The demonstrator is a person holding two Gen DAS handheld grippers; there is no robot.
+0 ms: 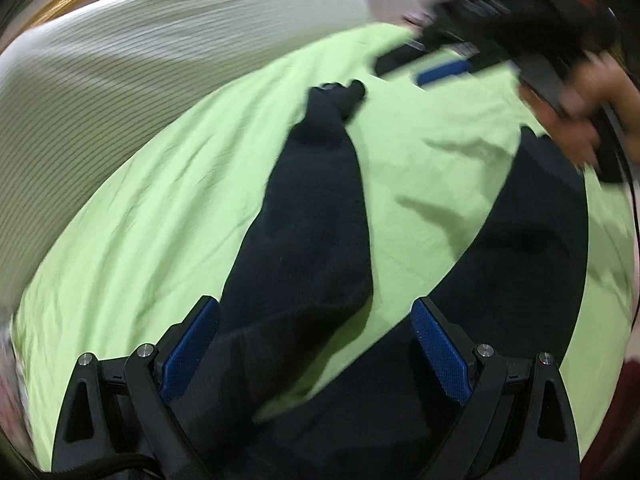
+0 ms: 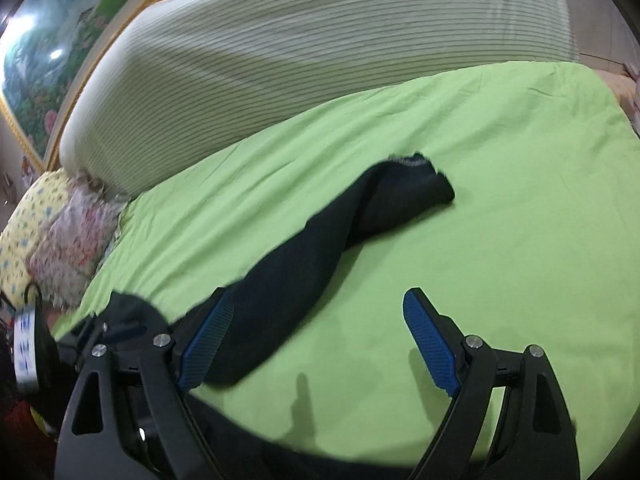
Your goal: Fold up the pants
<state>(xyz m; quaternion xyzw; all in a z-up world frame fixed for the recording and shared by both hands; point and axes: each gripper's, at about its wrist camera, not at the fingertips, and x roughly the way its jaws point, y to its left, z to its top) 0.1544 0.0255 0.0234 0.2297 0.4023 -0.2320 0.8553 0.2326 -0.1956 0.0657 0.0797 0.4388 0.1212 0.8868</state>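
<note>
Left view only: both legs of pants [image 1: 304, 240]; right gripper [image 1: 436, 68], jaws indiscernible there.
Right view only: two pillows [image 2: 60, 236].
Grippers: left gripper [image 1: 316, 344] spread, empty; right gripper spread.
Sheet [image 2: 480, 220]: one.

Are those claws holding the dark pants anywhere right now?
No. Both the left claw and right claw are open, above the pants, gripping nothing.
</note>
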